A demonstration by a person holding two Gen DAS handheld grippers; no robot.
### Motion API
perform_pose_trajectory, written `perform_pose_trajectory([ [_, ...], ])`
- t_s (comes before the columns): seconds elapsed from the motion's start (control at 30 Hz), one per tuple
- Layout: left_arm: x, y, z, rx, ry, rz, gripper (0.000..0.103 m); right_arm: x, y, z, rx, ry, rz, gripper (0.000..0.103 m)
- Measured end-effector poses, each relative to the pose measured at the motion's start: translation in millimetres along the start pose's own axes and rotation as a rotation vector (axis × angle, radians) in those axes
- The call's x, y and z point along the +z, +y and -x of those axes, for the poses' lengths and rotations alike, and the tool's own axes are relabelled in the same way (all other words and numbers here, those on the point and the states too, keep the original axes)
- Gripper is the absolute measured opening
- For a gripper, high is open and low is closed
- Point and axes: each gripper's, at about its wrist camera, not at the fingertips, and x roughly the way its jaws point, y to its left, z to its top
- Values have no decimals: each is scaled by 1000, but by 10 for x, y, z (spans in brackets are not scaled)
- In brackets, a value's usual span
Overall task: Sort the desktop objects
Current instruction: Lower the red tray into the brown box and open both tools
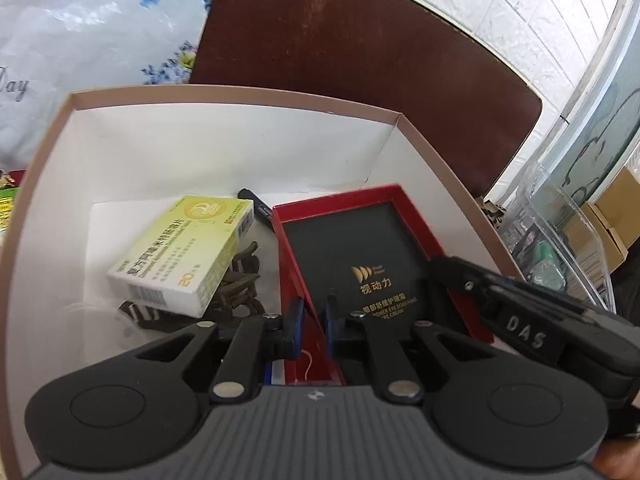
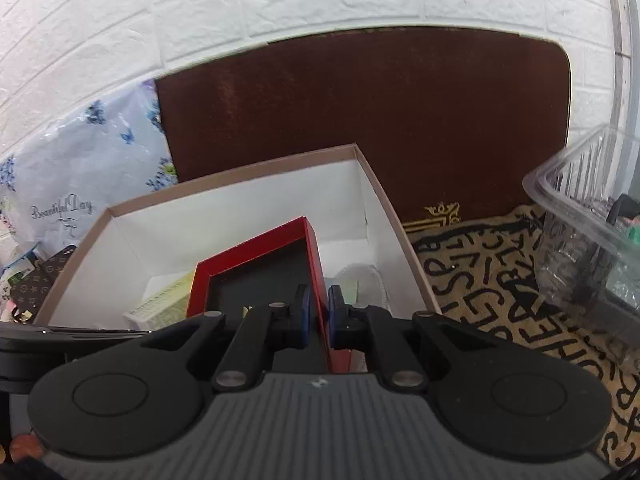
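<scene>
Both grippers are pinching the red tray: the left gripper its left wall, the right gripper its right wall. The red tray is sitting inside the cardboard box, beside a medicine box already in there. Releasing appears to be next; clutter outside the box likely remains.

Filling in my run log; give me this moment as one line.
left gripper: shut on red box left wall | right gripper: shut on its right wall | red box: inside big white box, beside medicine box
</scene>
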Motion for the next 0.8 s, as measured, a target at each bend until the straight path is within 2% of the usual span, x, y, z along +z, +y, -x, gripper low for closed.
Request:
perform_pose_trajectory([
  [0.03, 15, 7, -15, -3, 1, 6, 14, -1, -16, -36, -6, 9, -1, 8],
  [0.07, 21, 10, -17, -6, -2, 12, 22, -6, -25, -64, -8, 15, -1, 8],
  [0.1, 24, 23, -15, -17, -5, 18, 36, -6, -20, -82, 0, 16, 2, 8],
  [0.13, 24, 38, -11, -36, -3, 27, 43, -8, -11, -95, 7, 20, 7, 9],
  [0.17, 20, 40, -2, -52, -1, 36, 54, -4, 1, -109, 14, 29, 11, 10],
  [0.23, 23, 46, 37, -55, -14, 51, 60, 0, 14, -128, 32, 33, 13, 11],
  [0.33, 52, 53, 79, -46, -27, 66, 75, -4, 0, -137, 29, 41, -4, 16],
  [0.43, 73, 99, 143, -75, -40, 92, 87, 3, -23, -78, 43, 38, -39, 23],
  [0.5, 76, 126, 216, -90, -47, 109, 98, 11, -28, -8, 58, 26, -52, 36],
  [0.57, 70, 117, 310, -82, -67, 106, 100, 14, -11, 68, 89, 13, -54, 48],
  [0.63, 53, 107, 421, -67, -103, 89, 102, 11, 35, 149, 77, -5, -49, 57],
  [0.7, 29, 112, 533, -68, -125, 74, 103, 0, 71, 221, 0, -30, -48, 90],
  [0.73, 17, 110, 587, -72, -132, 66, 103, -12, 72, 259, -28, -46, -52, 92],
  [0.8, -22, 96, 685, -75, -140, 44, 103, -38, 35, 335, 26, -58, -73, 95],
])
